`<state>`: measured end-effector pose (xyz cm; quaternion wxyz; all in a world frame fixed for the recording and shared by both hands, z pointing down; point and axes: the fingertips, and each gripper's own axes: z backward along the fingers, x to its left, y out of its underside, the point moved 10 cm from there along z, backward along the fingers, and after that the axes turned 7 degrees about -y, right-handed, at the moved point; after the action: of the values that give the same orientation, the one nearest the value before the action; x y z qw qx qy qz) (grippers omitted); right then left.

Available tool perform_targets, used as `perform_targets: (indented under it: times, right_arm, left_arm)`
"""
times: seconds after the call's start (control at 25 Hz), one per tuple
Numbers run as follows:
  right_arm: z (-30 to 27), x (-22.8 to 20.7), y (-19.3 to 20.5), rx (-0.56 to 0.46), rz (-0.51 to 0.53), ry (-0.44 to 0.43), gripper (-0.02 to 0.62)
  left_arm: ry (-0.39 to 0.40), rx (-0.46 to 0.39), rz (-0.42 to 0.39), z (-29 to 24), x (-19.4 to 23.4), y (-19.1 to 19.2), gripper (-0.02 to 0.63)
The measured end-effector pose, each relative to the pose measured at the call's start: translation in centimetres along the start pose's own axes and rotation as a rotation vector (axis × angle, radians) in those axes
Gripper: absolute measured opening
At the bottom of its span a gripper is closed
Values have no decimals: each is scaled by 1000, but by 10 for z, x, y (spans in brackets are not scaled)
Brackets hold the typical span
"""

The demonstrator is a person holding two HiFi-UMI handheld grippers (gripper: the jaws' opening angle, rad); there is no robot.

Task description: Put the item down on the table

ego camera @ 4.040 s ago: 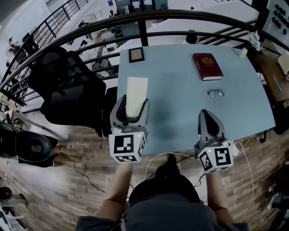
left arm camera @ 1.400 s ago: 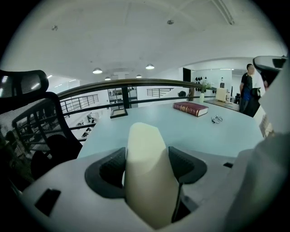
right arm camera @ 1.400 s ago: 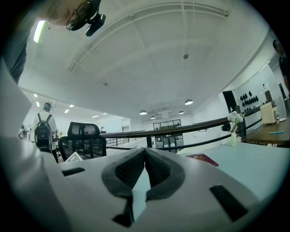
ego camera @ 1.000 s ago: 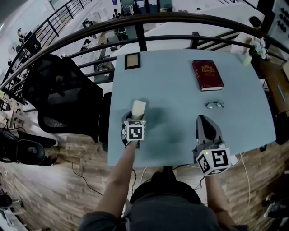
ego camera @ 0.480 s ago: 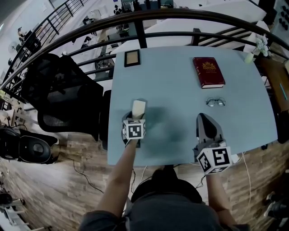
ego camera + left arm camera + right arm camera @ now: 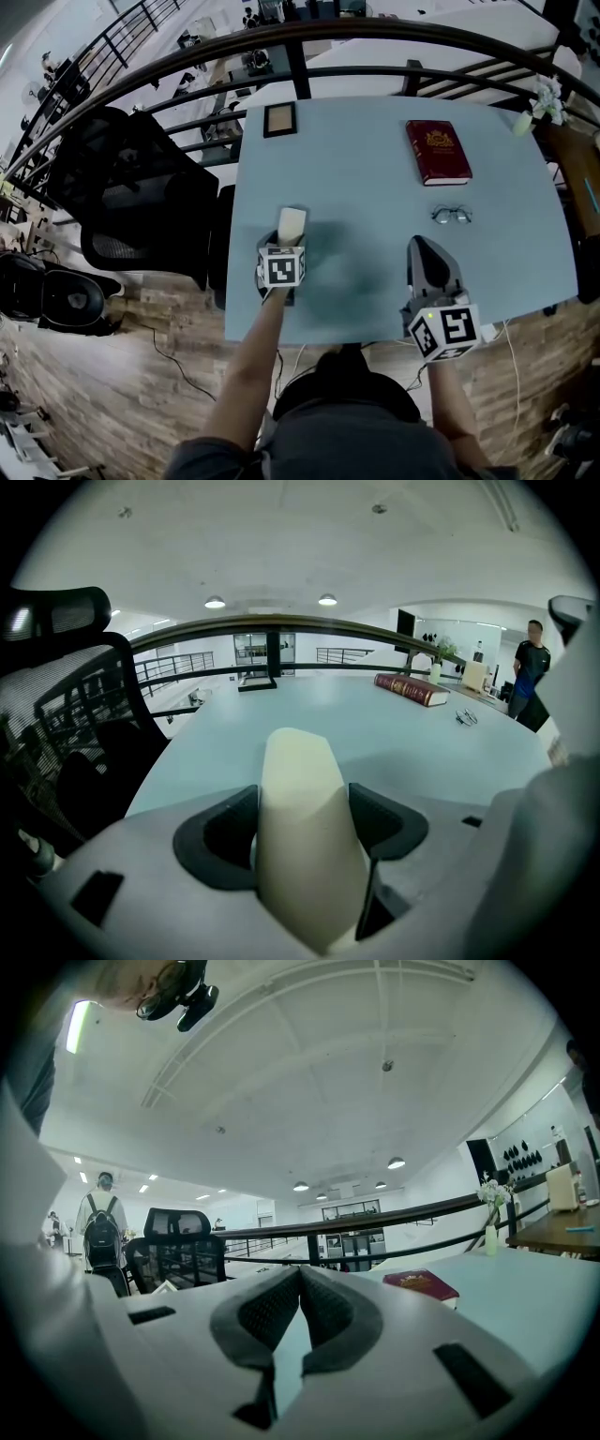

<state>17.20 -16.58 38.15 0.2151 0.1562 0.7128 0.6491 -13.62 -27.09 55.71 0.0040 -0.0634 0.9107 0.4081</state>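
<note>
Your cream block [image 6: 292, 223] points away from you, its long axis running along the jaws toward the table's [image 6: 375, 169] far edge. Your left gripper [image 6: 305, 803] clamps its sides over the table's near-left part, and its smooth, rounded far end sticks out past the jaws. Your right gripper [image 6: 300, 1283] has its jaws pressed together on nothing.

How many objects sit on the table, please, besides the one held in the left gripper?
4: picture frame at the far left edge, red book far right, glasses just in front of the book, and a small vase, apparently on the far right corner.
</note>
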Motion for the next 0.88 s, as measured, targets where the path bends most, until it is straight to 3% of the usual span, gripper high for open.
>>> perform_targets:
  times: [0.24,0.56,0.88]
  right_arm:
    - [-1,2,-1,0,3,-9,3]
    - [-2,4,-4,-1,10,-15,3]
    - [-4,6,-3,-2,9,-19,3]
  left_arm:
    - [-1,41,-3,-2,-1,-2,302]
    - [-26,33,-2,-1,0,0,311]
    - [-10,-58,20,18,4,-16,321]
